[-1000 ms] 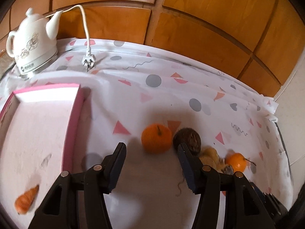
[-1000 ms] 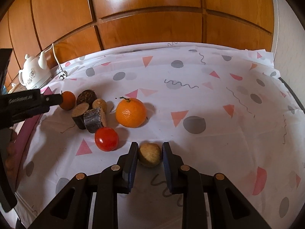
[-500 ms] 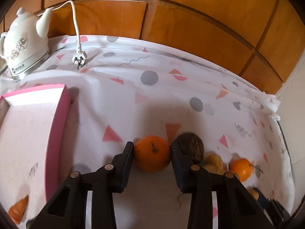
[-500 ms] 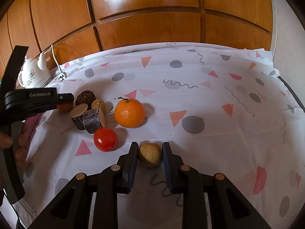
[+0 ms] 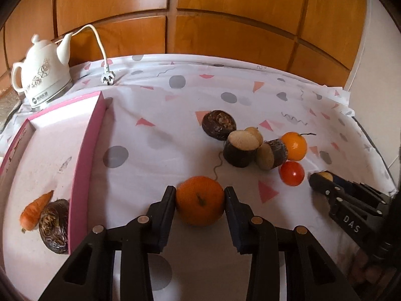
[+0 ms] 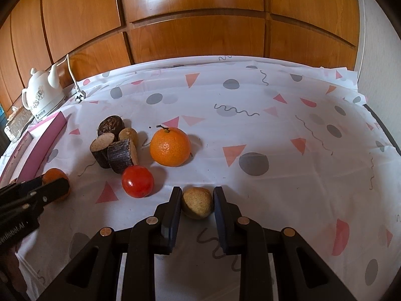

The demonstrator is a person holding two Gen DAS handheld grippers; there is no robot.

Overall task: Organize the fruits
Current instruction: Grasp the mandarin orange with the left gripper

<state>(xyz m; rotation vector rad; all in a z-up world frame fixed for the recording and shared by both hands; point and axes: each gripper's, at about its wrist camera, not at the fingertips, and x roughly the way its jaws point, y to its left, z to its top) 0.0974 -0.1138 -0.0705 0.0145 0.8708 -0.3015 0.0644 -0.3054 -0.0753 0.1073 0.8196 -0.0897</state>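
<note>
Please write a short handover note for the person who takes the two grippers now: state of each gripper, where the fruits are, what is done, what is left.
Left gripper: shut on a small orange.
Right gripper: shut on a tan round fruit.
Pink tray: holds a carrot and one dark brown fruit.
On the cloth: larger orange, red tomato, a cluster of dark brown pieces.
Left: probably carry both held fruits to the tray, then sort the rest.

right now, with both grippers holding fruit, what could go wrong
The orange in the left gripper is round and held only at its sides, so it may slip on the way to the pink tray. The right gripper pinches a small tan fruit close to the tomato, which could get nudged and roll.
</note>
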